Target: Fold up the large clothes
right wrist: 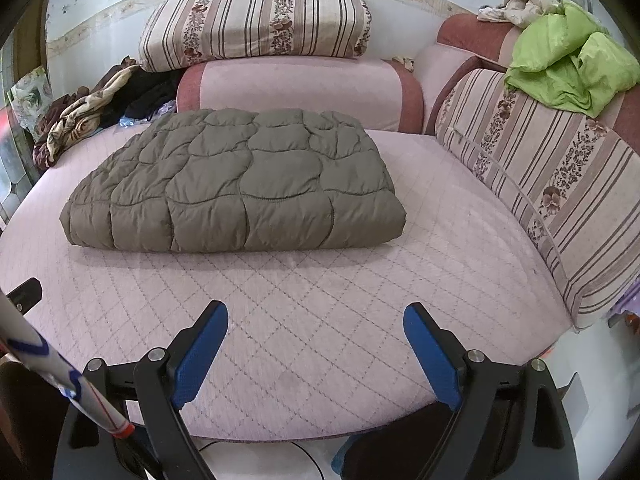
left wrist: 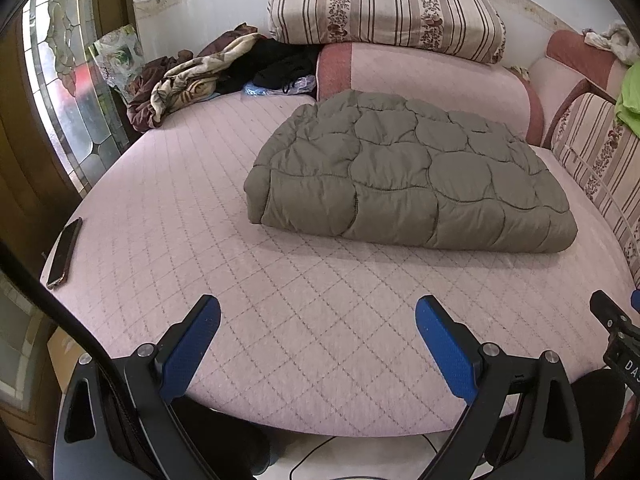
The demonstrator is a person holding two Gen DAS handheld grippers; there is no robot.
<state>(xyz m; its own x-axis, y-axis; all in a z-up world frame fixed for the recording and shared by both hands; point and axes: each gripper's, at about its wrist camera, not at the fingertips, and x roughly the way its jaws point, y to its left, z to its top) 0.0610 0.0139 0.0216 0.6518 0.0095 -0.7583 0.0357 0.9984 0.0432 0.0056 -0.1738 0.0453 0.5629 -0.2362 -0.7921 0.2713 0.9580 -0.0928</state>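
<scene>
Left fingers [left wrist: 444, 344] spread wide, empty, above pink quilted bed [left wrist: 280, 312]; olive padded coat [left wrist: 408, 172] folded, lying mid-bed, well apart; phone [left wrist: 65, 252] near left edge. Right fingers [right wrist: 200, 352] likewise apart, gripping nothing, coat [right wrist: 240, 180] ahead; striped cushion [right wrist: 552, 184] at right.

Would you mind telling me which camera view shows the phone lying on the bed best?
The left wrist view does: the phone lies in full near the left edge of the bed, dark screen up, unobstructed. The right wrist view does not show it at all; its left side ends before that part of the bed.
</scene>
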